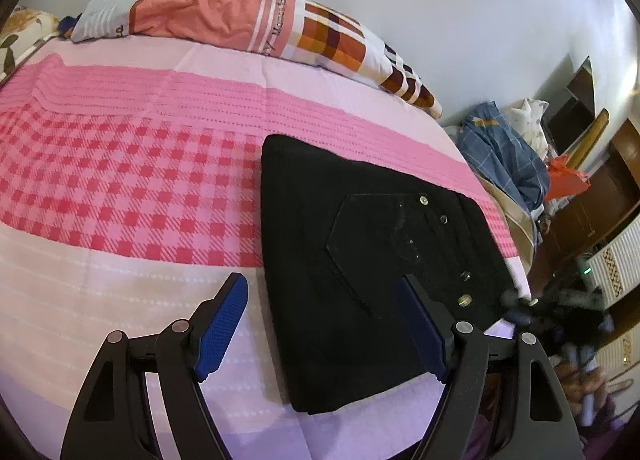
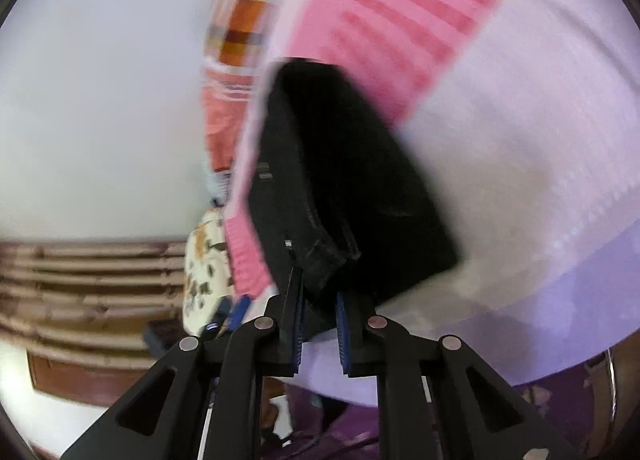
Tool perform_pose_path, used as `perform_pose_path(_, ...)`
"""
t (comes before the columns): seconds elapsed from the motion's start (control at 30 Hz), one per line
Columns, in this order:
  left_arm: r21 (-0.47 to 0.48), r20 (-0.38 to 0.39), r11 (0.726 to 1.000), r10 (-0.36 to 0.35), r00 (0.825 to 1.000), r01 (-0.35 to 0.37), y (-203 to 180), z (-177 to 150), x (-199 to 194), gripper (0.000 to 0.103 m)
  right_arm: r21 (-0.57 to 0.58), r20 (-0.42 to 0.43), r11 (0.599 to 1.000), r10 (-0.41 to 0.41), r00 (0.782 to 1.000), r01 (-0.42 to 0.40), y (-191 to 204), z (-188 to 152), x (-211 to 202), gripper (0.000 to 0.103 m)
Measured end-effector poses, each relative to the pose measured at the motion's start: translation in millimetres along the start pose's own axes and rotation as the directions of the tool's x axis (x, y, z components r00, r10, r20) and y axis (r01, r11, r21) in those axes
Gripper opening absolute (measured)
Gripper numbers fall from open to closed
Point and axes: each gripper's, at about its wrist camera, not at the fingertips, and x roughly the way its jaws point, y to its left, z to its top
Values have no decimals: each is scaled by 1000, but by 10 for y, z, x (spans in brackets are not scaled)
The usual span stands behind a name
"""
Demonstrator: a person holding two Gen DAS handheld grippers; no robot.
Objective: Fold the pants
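Folded black denim pants (image 1: 360,260) lie at the pink checked bedspread's (image 1: 120,180) near right edge. Left gripper (image 1: 324,324) spread wide above them; right gripper (image 2: 320,324) pinches their corner.

Even bright indoor light; left view sharp, right view motion-blurred; fisheye edges bent, vignetted.

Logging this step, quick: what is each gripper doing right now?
Left gripper: open, holding nothing.
Right gripper: jaws closed on an edge of the folded black fabric pants.
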Motion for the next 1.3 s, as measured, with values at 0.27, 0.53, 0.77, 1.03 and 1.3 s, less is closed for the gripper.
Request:
perform_pose_path(0.27,26,-37,999,29,999,-28,-8,-33,118,77,58,-42,998,19,999,-17,-122,71,62,13)
perform_pose_path(0.53,16,-44,998,57,997,-57,78,-77,207,77,71,-50,997,31,998,-27,-144,78,51,19)
perform_pose_path(0.77,19,16,996,88,996,-88,100,-46,94,77,10,-17,999,-33,999,34,-3,75,-210,51)
perform_pose_path(1.03,70,15,987,147,989,-148,40,-59,130,77,-186,110,954,-216,970,234,374,245,-405,65)
perform_pose_path(1.3,140,29,966,216,976,-218,-59,-60,136,77,-366,128,862,-327,936,351,717,468,14,73)
